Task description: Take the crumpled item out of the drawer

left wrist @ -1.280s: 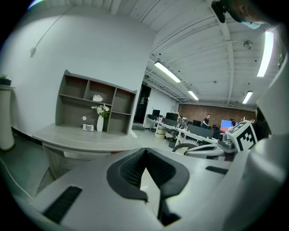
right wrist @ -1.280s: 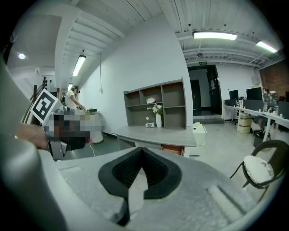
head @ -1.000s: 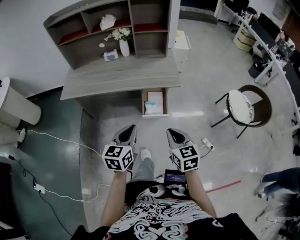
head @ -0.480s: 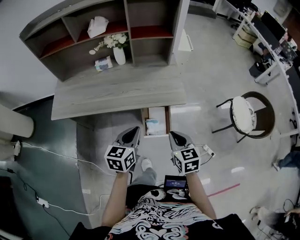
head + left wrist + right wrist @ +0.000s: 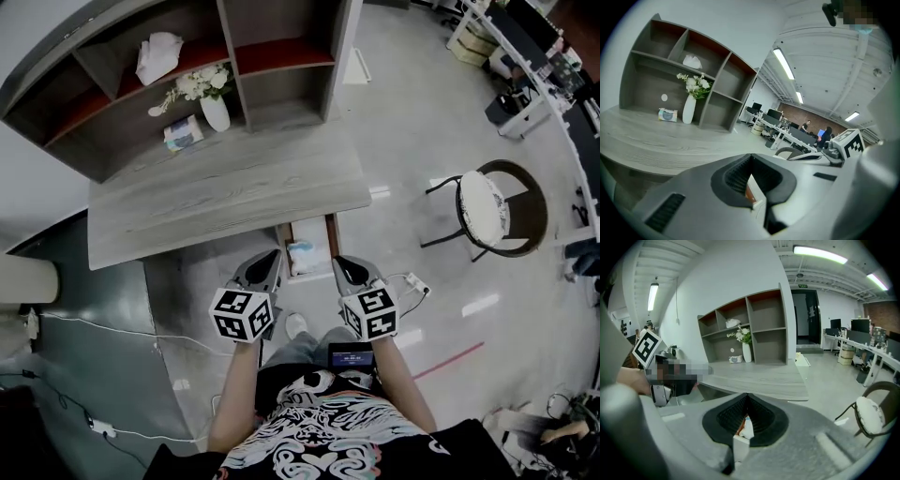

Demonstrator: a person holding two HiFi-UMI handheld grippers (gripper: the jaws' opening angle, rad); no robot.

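Under the grey desk (image 5: 225, 202) a drawer (image 5: 304, 251) stands pulled out, its back part hidden by the desk's edge. A pale crumpled item (image 5: 300, 257) lies inside it. My left gripper (image 5: 269, 262) hangs just left of the drawer's front and my right gripper (image 5: 339, 267) just right of it, both above the floor and touching nothing. Each is shut with nothing held. In the left gripper view the jaws (image 5: 751, 174) meet. In the right gripper view the jaws (image 5: 747, 417) meet too, and a bit of the drawer's white contents (image 5: 746, 428) shows through the notch.
A shelf unit on the desk holds a white vase of flowers (image 5: 214, 110), a tissue pack (image 5: 183, 132) and a white crumpled thing (image 5: 157, 53). A round chair (image 5: 489, 210) stands to the right. A power strip (image 5: 413, 285) and cables lie on the floor.
The view has closed in on the desk. The drawer now lies right between and ahead of the two gripper tips, and the desk edge covers more of it. Both grippers stayed shut.
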